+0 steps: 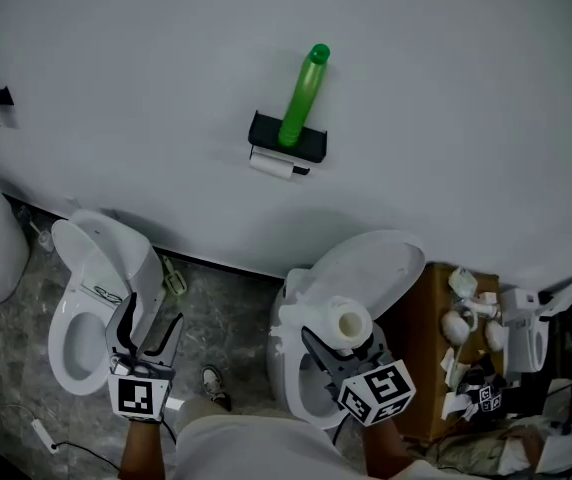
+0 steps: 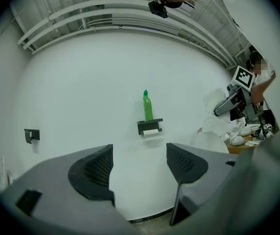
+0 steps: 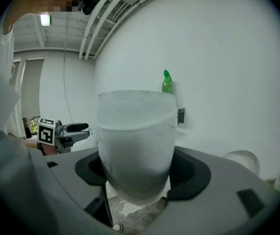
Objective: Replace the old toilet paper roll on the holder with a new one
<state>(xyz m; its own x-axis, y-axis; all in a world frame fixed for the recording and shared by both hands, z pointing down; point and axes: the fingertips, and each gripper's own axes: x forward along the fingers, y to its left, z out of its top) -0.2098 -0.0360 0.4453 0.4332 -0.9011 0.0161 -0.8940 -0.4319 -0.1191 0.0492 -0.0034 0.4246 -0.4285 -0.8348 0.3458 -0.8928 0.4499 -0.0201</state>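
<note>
The right gripper (image 1: 346, 340) is squeezing the new toilet paper roll (image 1: 350, 321). The left gripper (image 1: 149, 330) is hanging open and empty. The holder (image 1: 287, 136) is sitting at 12 o'clock, nearer the right gripper.

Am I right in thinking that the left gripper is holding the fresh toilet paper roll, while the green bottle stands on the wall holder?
Not quite: the right gripper holds the toilet paper roll, as the right gripper view shows; the left gripper is open and empty. The green bottle does stand on the wall holder.
</note>
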